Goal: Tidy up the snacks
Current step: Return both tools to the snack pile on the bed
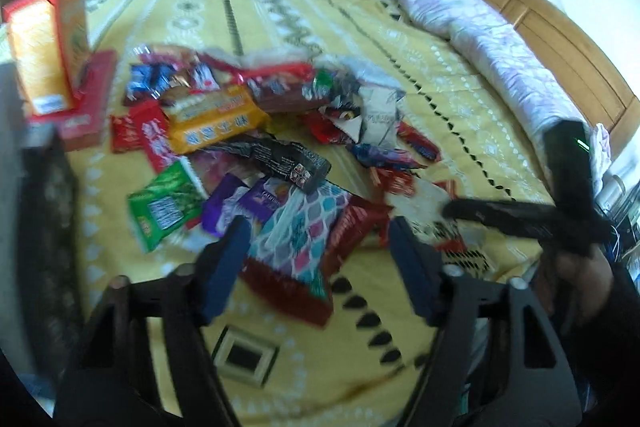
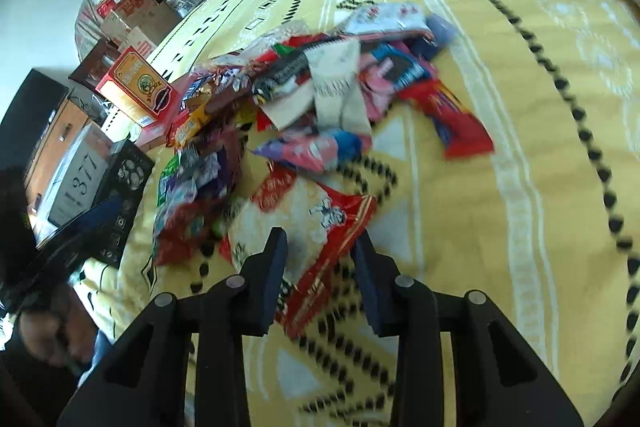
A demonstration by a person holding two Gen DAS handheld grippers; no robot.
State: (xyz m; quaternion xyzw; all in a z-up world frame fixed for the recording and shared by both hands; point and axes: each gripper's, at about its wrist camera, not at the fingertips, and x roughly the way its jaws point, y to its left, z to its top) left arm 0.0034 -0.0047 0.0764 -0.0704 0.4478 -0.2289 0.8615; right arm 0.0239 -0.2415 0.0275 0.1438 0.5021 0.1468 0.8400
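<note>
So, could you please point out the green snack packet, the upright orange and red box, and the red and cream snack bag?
green snack packet [image 1: 166, 205], left wrist view, middle of its face.
upright orange and red box [image 1: 40, 63], left wrist view, its orange front.
red and cream snack bag [image 2: 304, 223], right wrist view, its cream centre.

Left tool [image 1: 316, 259]: jaws spread wide, 2 blue-padded fingers [image 1: 224, 267] well apart, nothing between them; pointed forward and down.
Right tool [image 2: 320, 267]: jaws parted, narrower than the left's, gripping nothing.
Right tool, seen from the left wrist [image 1: 520, 219]: black body at the far right, held in the right hand [image 1: 580, 275].
Left hand [image 2: 44, 331]: low at the left edge of the right wrist view, wrapped around a dark handle.
</note>
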